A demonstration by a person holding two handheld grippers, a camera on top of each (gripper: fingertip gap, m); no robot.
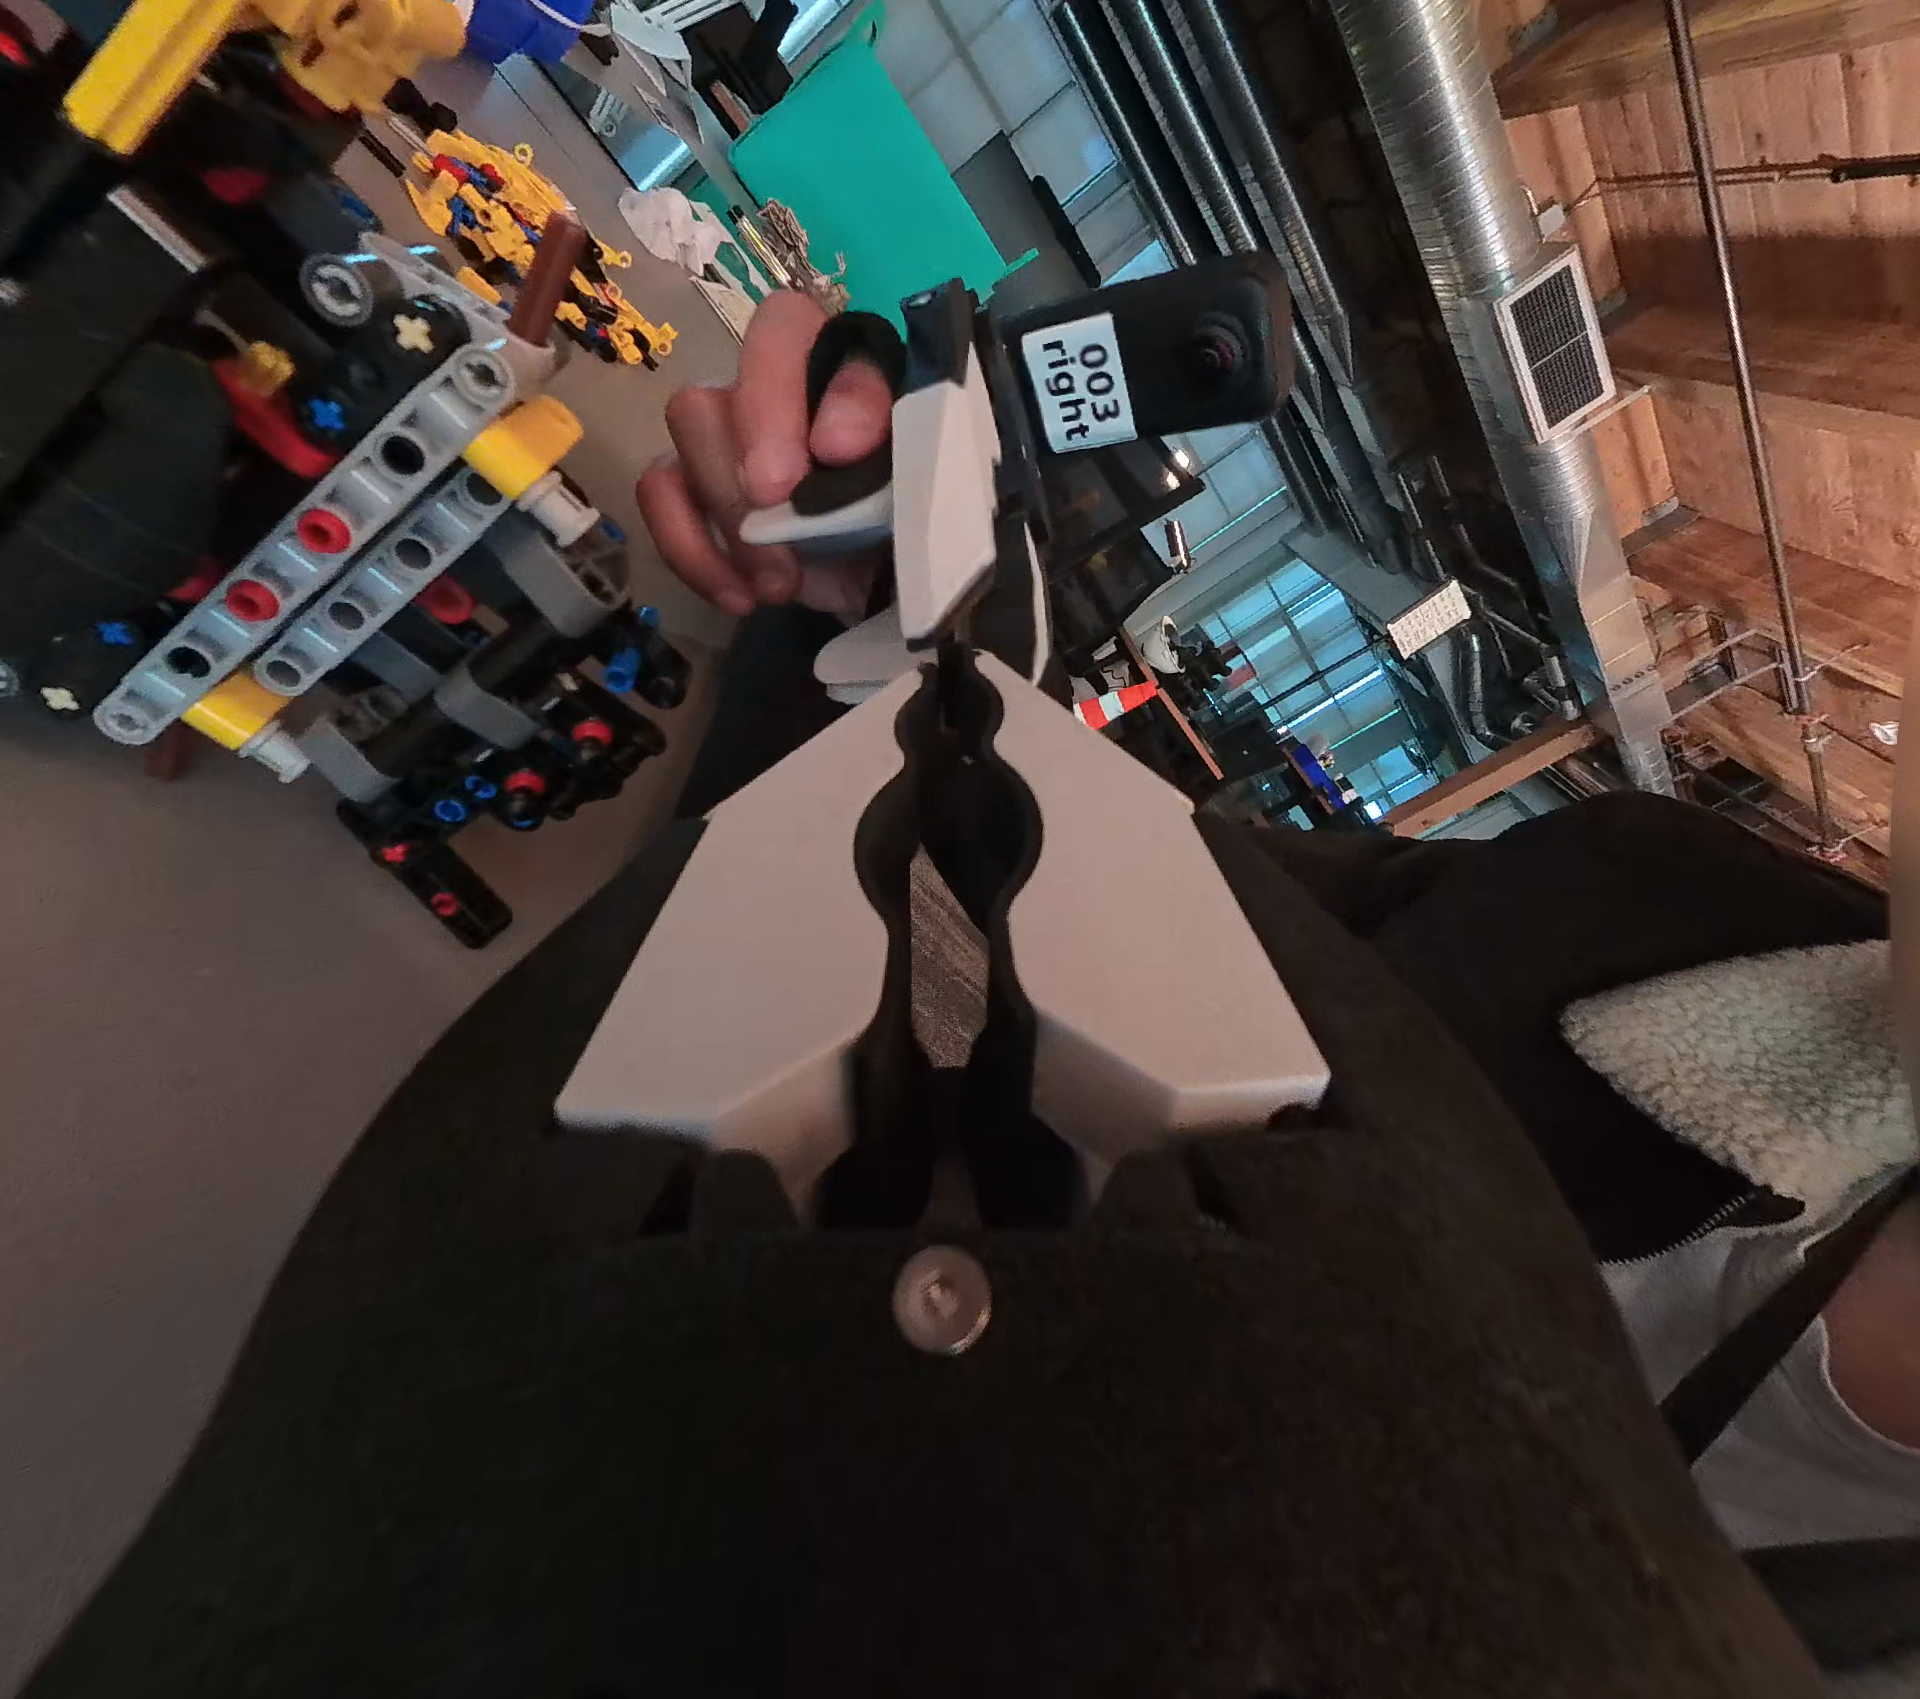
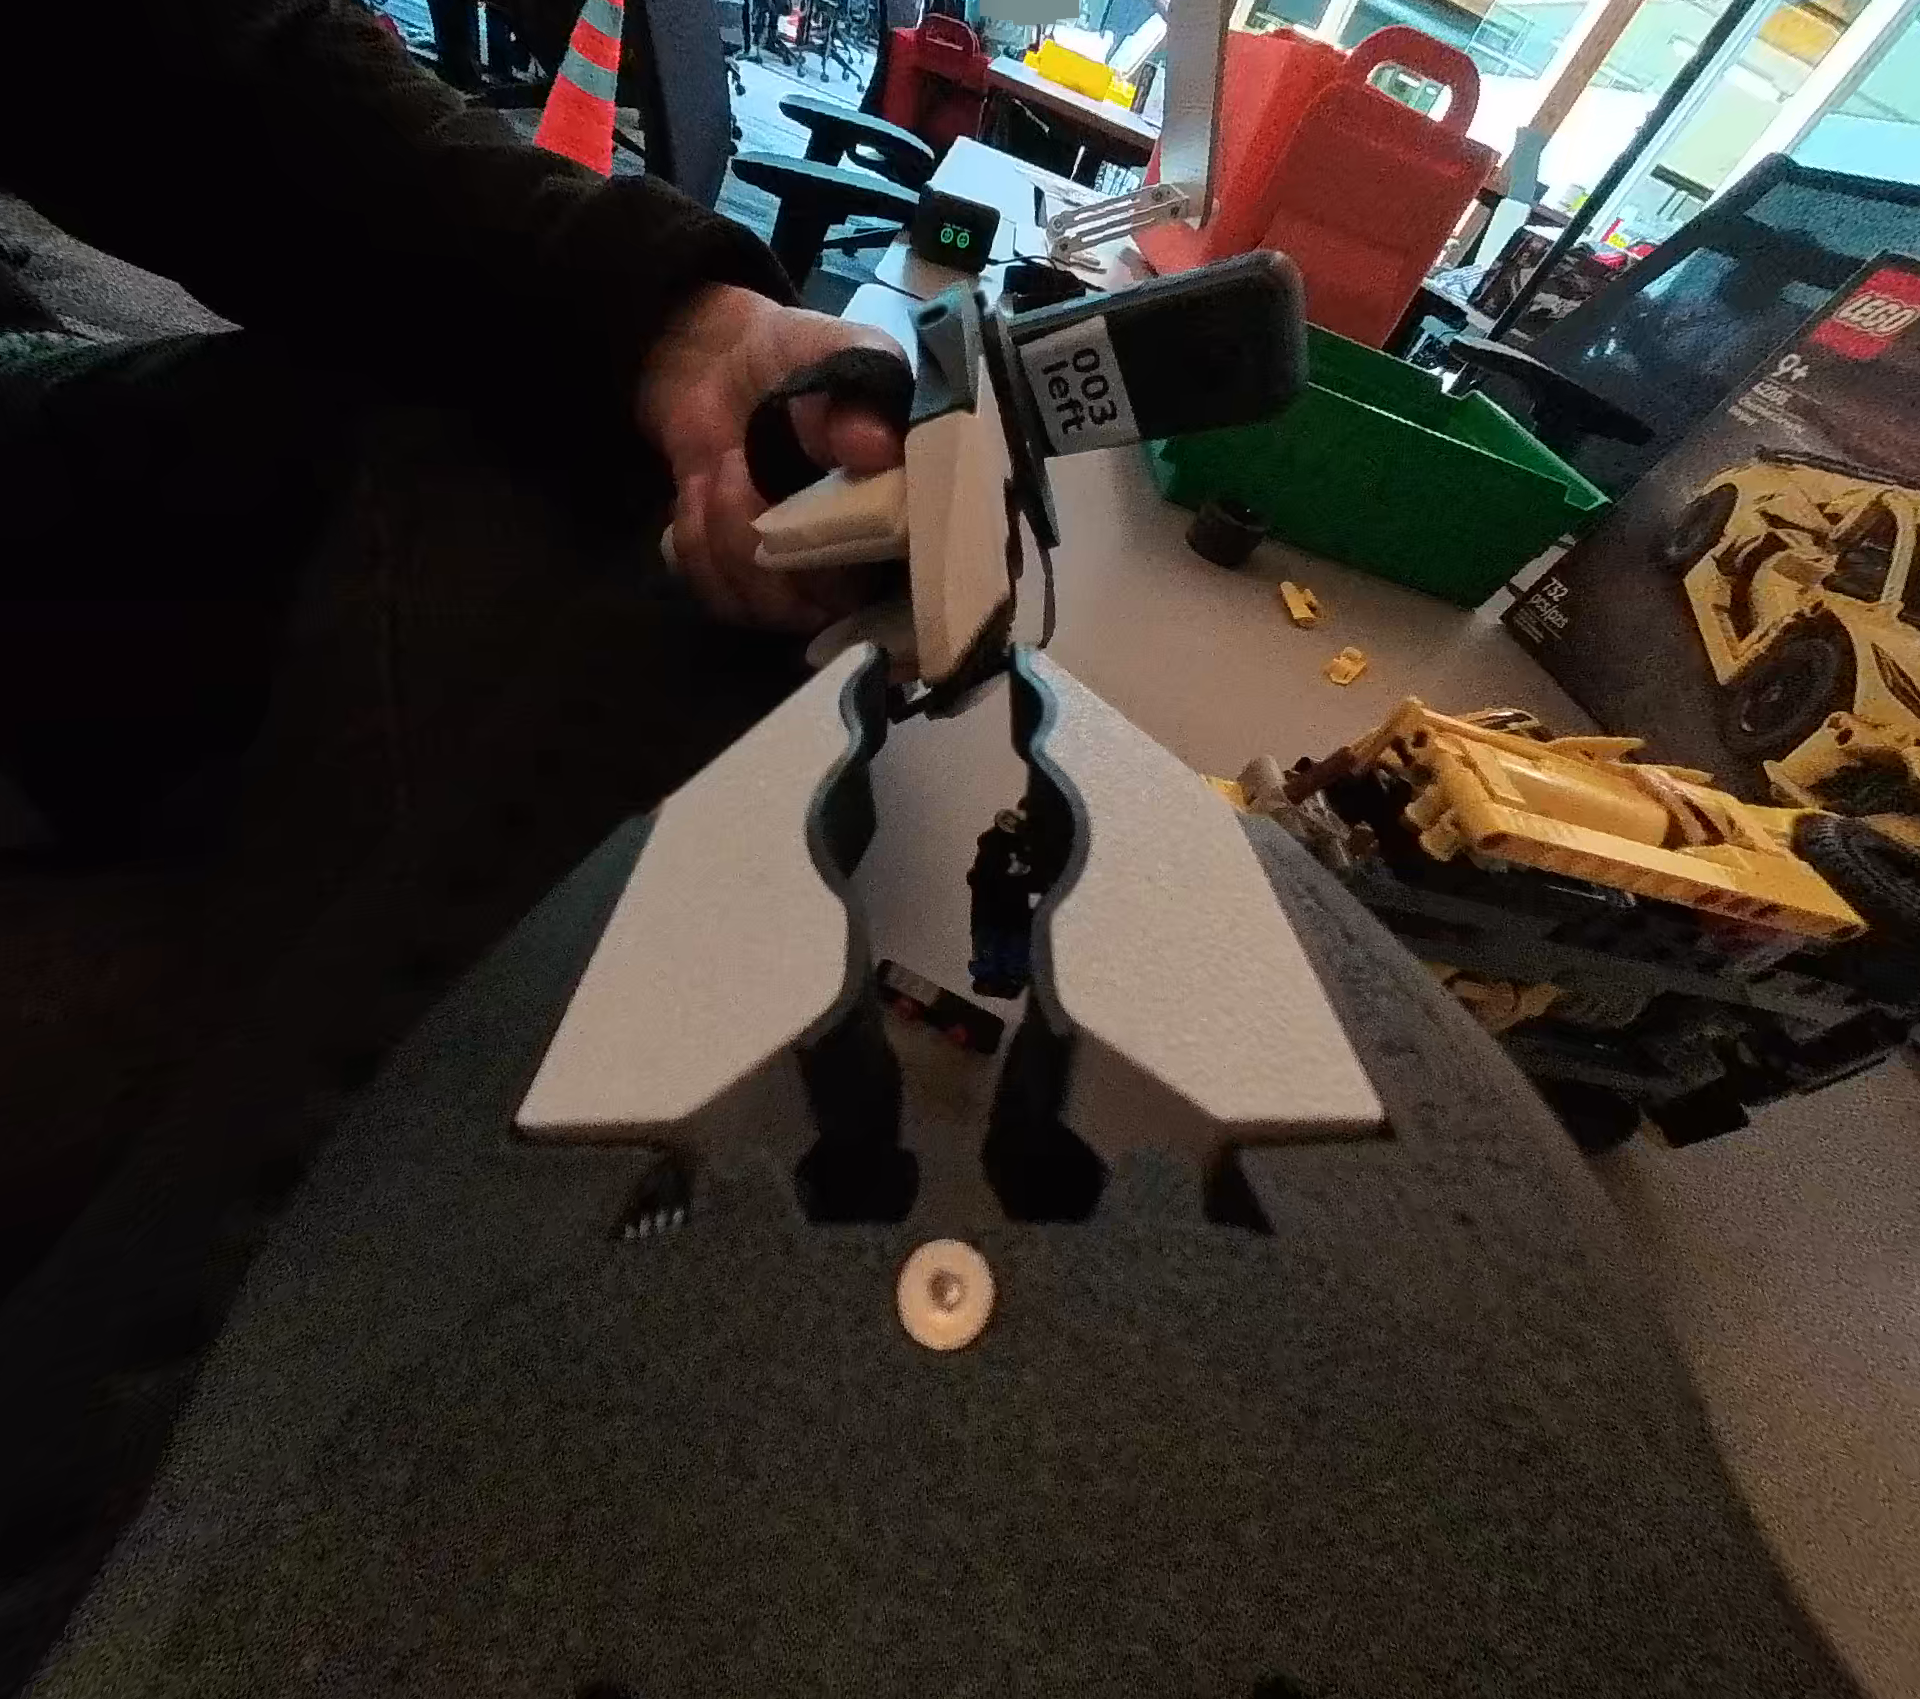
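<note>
The left hand-held gripper [image 1: 951,693] and the right hand-held gripper [image 2: 945,683] meet tip to tip above the grey tabletop [image 2: 1195,641]. The left is nearly closed; the right is a bit open. Both seem to pinch a small black piece [image 2: 935,699], too tiny to tell. A yellow toy brick car [image 2: 1558,828] sits just right of the right one.

The small dark piece [image 2: 1000,906] between the right gripper's fingers [image 2: 1164,953] is unidentifiable. The box [image 2: 1766,506] and yellow model car [image 2: 1558,828] are cropped by the frame edge.
</note>
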